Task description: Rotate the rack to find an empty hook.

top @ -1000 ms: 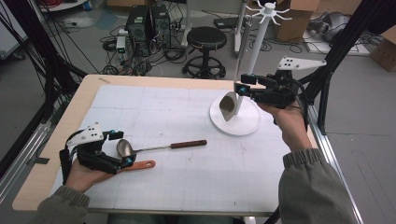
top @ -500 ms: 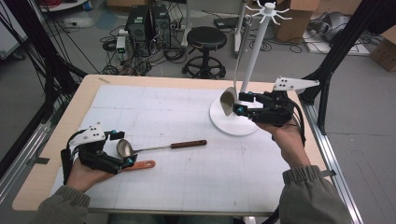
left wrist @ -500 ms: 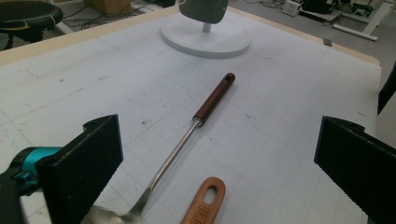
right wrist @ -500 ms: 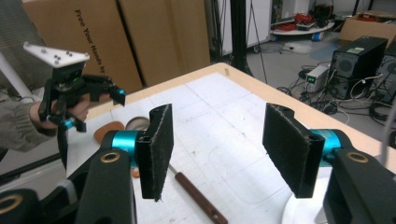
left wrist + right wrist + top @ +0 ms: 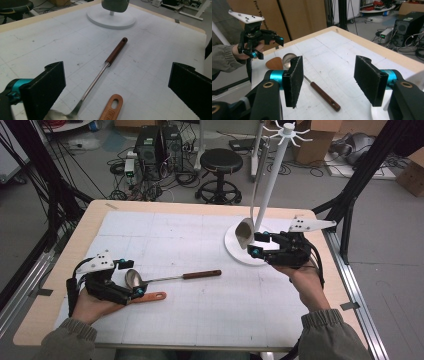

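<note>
A steel ladle with a brown handle (image 5: 202, 274) lies on the white mat, its bowl (image 5: 132, 279) between the open jaws of my left gripper (image 5: 131, 277). Beside it lies an orange-handled utensil (image 5: 150, 296). The left gripper view looks along the ladle's shaft (image 5: 95, 80) to the handle (image 5: 116, 51), with the orange handle (image 5: 111, 108) nearer. My right gripper (image 5: 255, 244) hovers low over the white stand's base (image 5: 235, 251), next to a second ladle (image 5: 245, 232) hanging from the stand. Its jaws have just been opening, and nothing lies between the pads (image 5: 294, 80).
The white stand's pole (image 5: 272, 175) rises to hooks at the back right. The table's wooden edge (image 5: 200, 206) borders the mat. Beyond it stand a black stool (image 5: 220, 162), computer cases (image 5: 155, 142) and cables on the floor. Black frame posts (image 5: 360, 175) stand at both sides.
The right gripper has come down and slightly left, from beside the pole to just above the stand's base. The left gripper and both utensils on the mat have stayed put.
</note>
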